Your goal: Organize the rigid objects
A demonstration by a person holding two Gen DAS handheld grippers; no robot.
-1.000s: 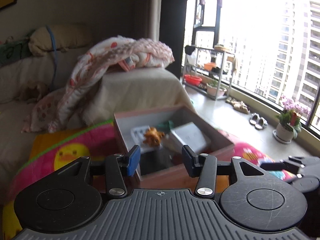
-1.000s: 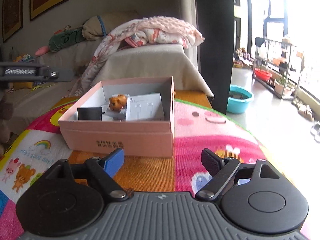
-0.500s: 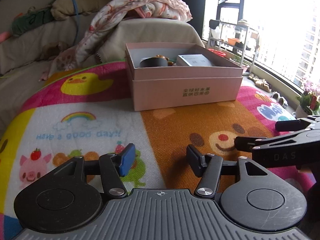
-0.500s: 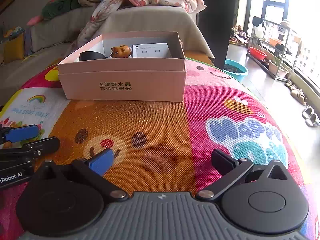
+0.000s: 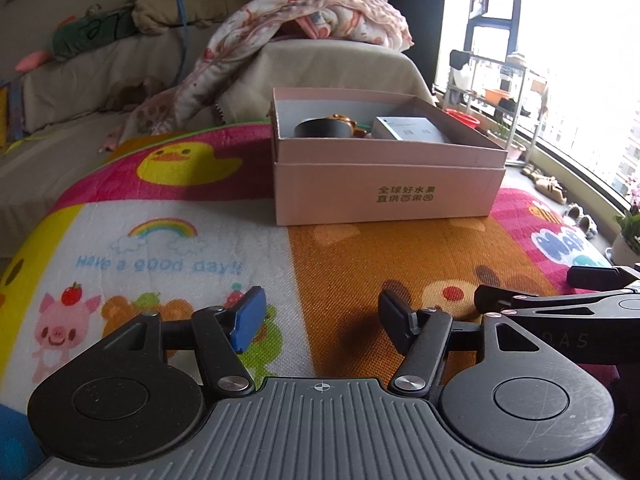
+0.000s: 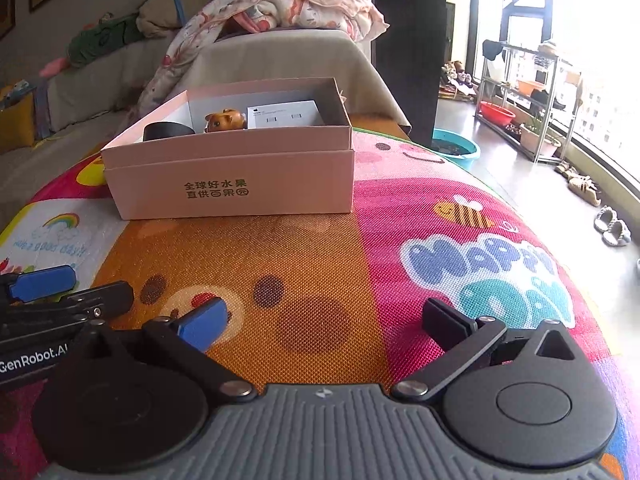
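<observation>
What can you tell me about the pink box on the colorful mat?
The pink box looks like cardboard, a rectangle with no lid on, white inside. Dark Chinese letters are printed on its front, and a seam runs around it below the rim. It sits flat and upright on the cartoon play mat, in front of the sofa. Inside it are a dark round object, a small orange-brown animal toy and a white carton. Neither gripper touches it.

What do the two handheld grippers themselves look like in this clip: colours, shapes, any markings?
Both match. The left gripper and right gripper have black linkage arms on round black discs above a ribbed grey base. Each has one blue finger pad and one black. White "GenRobot.AI" lettering marks the left one's side. No cables or sleeves show.
</observation>
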